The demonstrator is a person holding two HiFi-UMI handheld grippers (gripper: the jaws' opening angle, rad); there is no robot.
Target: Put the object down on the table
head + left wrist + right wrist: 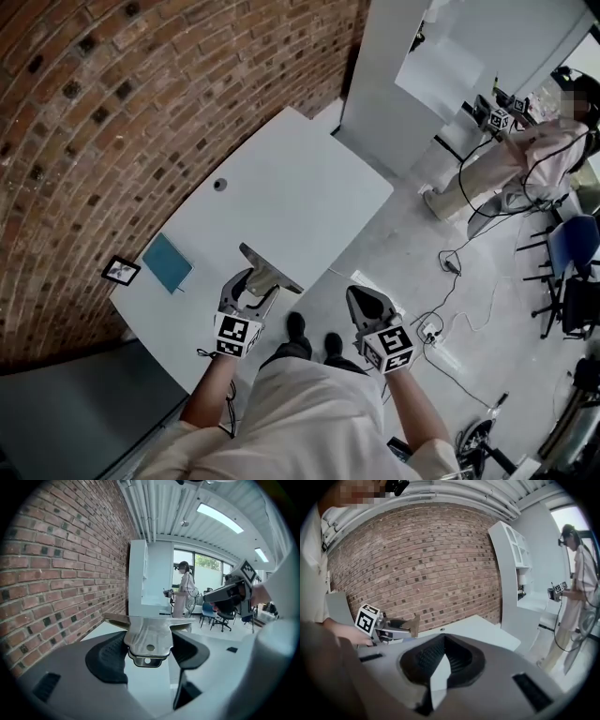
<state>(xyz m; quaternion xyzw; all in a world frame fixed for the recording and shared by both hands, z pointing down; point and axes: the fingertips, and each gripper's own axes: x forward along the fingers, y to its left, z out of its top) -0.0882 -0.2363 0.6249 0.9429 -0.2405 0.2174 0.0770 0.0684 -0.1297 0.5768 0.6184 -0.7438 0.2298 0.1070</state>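
- A person's left gripper is holding a flat metal object over the near edge of a white counter. Its jaws are clamping the object's narrow tab from both sides.
- In the left gripper view, the object is showing as brushed, silvery steel. It has a wide, thin blade running crosswise and a rounded tab pierced by one small round hole, with a folded lip below the hole.
- The blade is catching the ceiling light and is sticking out past the dark, ribbed jaw pads on either side.
- The right gripper is hanging beside the counter over the pale floor. Its black ribbed jaws are drawn together at the tips, with nothing between them.
- Each gripper is carrying a cube printed with black-and-white square markers.
- A teal rectangular pad is lying flat on the counter's left part, well apart from the metal object.
- A red brick wall is curving along the counter's far side.
- A second person is standing in the background.
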